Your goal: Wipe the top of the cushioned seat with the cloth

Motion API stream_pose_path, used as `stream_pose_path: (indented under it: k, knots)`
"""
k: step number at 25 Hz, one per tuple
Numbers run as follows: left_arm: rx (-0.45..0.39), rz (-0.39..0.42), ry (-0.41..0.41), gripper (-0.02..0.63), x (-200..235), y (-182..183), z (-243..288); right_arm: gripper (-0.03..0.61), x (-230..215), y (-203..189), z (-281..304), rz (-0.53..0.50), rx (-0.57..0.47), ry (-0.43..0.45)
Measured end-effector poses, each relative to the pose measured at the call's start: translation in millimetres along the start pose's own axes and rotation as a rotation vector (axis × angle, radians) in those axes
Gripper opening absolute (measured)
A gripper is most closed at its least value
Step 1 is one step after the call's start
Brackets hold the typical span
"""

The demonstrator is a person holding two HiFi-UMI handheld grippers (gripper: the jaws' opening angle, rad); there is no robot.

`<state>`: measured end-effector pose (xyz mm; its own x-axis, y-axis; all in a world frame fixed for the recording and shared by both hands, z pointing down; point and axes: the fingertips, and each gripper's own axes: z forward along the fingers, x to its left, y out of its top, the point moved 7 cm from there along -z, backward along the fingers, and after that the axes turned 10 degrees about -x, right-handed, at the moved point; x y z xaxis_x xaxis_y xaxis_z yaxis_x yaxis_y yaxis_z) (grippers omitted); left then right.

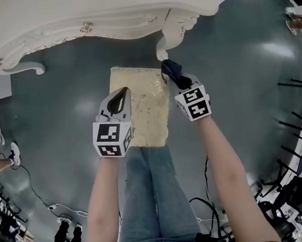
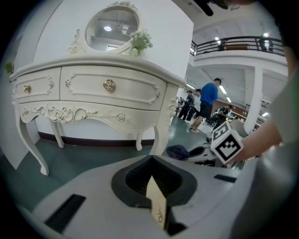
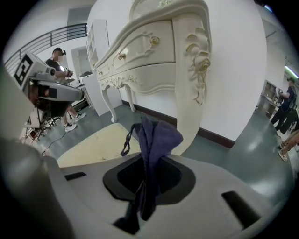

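Gripping the cloth (image 1: 170, 70), right claw (image 1: 178, 79) is clamped shut on it. The cloth is dark blue and bunched, and it stands up out of the claw (image 3: 147, 184) with a loose loop on its left side (image 3: 154, 137). It sits at the seat's far right corner, just by the table leg (image 1: 170, 33); I can't tell if it touches the seat. The seat (image 1: 142, 110) is a cream rectangle with mottled fabric, flat on the grey-green floor (image 1: 64, 99). Its long axis runs from the person's knees toward the table (image 1: 93, 14). Left claw (image 1: 118, 100) hovers over the seat's left edge, shut, with only a thin cream sliver showing in its slot (image 2: 156, 205) and nothing gripped.
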<state>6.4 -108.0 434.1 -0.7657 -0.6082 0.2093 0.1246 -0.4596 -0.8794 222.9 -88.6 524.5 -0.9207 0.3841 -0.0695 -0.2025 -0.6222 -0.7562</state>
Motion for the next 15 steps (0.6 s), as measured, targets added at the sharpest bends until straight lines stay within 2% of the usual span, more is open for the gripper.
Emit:
stream_pose_path:
  k: [5,9,15]
  knots:
    - [0.011,-0.003,0.003,0.005,3,-3,2,0.035,-6,-8,21,-0.009,0.09,-0.003]
    - [0.019,-0.005,0.009,0.005,6,-7,0,0.035,3,-15,35,-0.033,0.164,0.049]
    - [0.019,-0.019,0.016,0.005,6,-13,-5,0.035,14,-14,43,-0.123,0.194,0.102]
